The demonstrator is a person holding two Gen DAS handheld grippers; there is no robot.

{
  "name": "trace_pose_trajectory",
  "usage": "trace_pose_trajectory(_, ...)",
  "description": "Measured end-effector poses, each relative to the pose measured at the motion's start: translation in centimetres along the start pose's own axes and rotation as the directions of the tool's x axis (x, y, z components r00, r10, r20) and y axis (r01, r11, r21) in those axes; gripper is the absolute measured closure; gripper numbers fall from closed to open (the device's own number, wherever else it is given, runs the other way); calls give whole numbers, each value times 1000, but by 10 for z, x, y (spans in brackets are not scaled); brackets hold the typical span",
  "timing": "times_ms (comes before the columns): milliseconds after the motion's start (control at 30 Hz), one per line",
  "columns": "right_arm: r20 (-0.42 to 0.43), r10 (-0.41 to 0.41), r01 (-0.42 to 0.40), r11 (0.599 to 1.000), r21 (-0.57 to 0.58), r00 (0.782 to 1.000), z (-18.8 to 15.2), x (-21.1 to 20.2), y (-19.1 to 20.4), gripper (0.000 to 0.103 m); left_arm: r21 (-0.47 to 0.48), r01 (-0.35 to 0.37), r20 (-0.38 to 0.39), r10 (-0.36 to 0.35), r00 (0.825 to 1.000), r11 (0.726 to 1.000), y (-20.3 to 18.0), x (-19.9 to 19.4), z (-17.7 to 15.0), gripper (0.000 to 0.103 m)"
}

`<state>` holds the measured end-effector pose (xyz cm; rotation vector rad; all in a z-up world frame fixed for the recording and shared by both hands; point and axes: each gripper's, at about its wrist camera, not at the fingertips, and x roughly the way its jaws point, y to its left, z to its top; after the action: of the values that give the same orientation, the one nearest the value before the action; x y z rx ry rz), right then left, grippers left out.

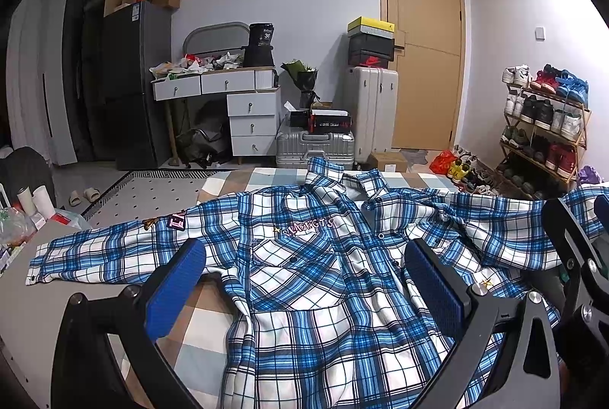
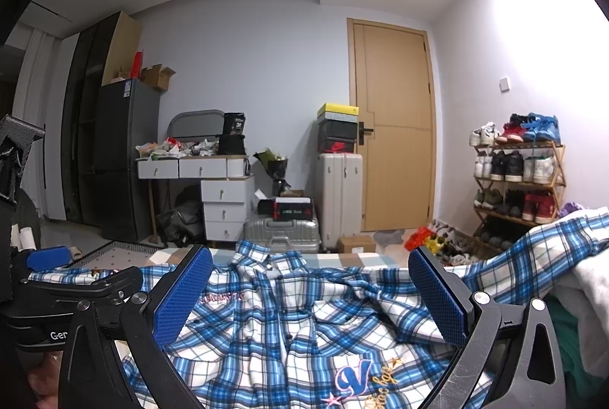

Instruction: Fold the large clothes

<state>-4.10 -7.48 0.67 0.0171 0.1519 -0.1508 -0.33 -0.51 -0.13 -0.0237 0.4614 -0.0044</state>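
Plaid shirt (image 1: 304, 276) spread front-up on bed (image 1: 213, 325), collar far, sleeves out left and right. Left claw (image 1: 304, 287) released, pads wide apart above shirt's chest. Right claw (image 2: 310, 298) also released, above shirt's right half, beside left claw.

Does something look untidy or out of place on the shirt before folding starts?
Yes. The plaid shirt lies front-up on the bed but is wrinkled. Its far-right sleeve is draped up over a pile of other fabric instead of lying flat. Both grippers' jaws are open, holding nothing.
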Motion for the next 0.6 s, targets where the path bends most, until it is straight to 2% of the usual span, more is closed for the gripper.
trace_pose_trajectory(433, -9, -17, 17, 1000, 6, 1000, 0, 2, -3, 0, 0, 1, -2, -1, 1000, 1000, 0, 0, 0, 1)
trace_pose_trajectory(600, -42, -29, 30, 999, 20, 999, -4, 4, -8, 0, -3, 11, -14, -12, 1000, 1000, 1, 4, -2, 1)
